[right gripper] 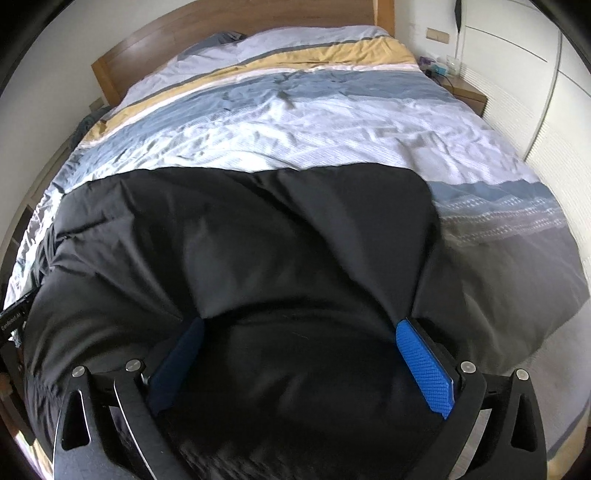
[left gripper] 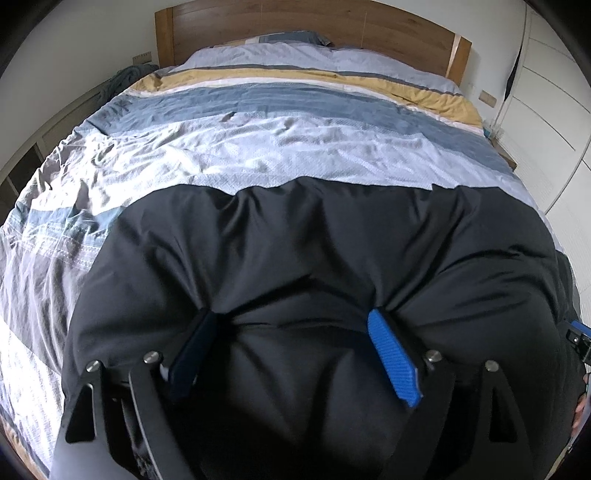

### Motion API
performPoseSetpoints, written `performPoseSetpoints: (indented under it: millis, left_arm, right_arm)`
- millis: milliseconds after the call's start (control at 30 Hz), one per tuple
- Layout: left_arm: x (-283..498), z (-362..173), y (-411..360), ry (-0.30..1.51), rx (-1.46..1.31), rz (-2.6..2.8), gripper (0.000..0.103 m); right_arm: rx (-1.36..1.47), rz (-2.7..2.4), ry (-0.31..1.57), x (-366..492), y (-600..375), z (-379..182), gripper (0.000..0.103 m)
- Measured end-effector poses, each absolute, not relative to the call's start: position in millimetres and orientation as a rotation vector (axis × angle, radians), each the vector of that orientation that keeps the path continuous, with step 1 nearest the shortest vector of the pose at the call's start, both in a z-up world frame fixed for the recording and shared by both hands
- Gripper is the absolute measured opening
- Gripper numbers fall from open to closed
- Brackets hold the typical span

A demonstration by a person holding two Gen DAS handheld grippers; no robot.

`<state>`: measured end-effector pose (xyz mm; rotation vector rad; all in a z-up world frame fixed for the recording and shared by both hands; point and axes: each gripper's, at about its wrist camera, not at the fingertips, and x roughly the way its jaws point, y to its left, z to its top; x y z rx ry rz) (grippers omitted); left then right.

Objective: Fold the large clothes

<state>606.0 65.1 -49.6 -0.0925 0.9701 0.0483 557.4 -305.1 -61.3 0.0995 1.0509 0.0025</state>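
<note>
A large black padded garment (left gripper: pixel 295 240) lies spread across the near end of a bed, its far edge straight across the striped duvet (left gripper: pixel 258 155). My left gripper (left gripper: pixel 291 315) points down into it with its jaws wide apart. The blue pads (left gripper: pixel 391 358) sink into the puffy cloth, which bulges between them without being pinched. In the right wrist view the same garment (right gripper: pixel 240 240) fills the foreground. My right gripper (right gripper: pixel 301 322) stands open just as wide, fingers (right gripper: pixel 424 369) pressed into the fabric, with creases running out from both tips.
The duvet (right gripper: pixel 332 129), striped blue, white and yellow, covers the bed up to a wooden headboard (left gripper: pixel 295 18). A bedside table (right gripper: pixel 465 92) with small items stands at the far right, beside white wardrobe doors (left gripper: pixel 554 110). Bare duvet lies beyond the garment.
</note>
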Motion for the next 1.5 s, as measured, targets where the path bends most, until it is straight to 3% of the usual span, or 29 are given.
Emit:
performPoseSetpoints:
  millis: [300, 633, 933, 1200, 1500]
  left_arm:
    - [605, -43, 65, 1.021, -0.029, 0.013, 0.085]
    - [624, -22, 92, 1.007, -0.124, -0.131, 0.085]
    - [689, -56, 58, 1.069, -0.057, -0.118, 0.087]
    - [735, -86, 58, 1.121, -0.080, -0.072, 0.100]
    - [739, -85, 128, 1.210, -0.209, -0.054, 0.100]
  right_arm:
    - [0.049, -0.073, 1.086, 544, -316, -56, 0.102]
    - [0.028, 0.164, 0.963, 554, -236, -14, 0.102]
    - [-0.020, 0.184, 1.041, 625, -188, -60, 0.102]
    - [0.012, 0.164, 1.089, 672, -195, -79, 0.103]
    - [0.123, 0.161, 1.126, 681, -246, -85, 0.103]
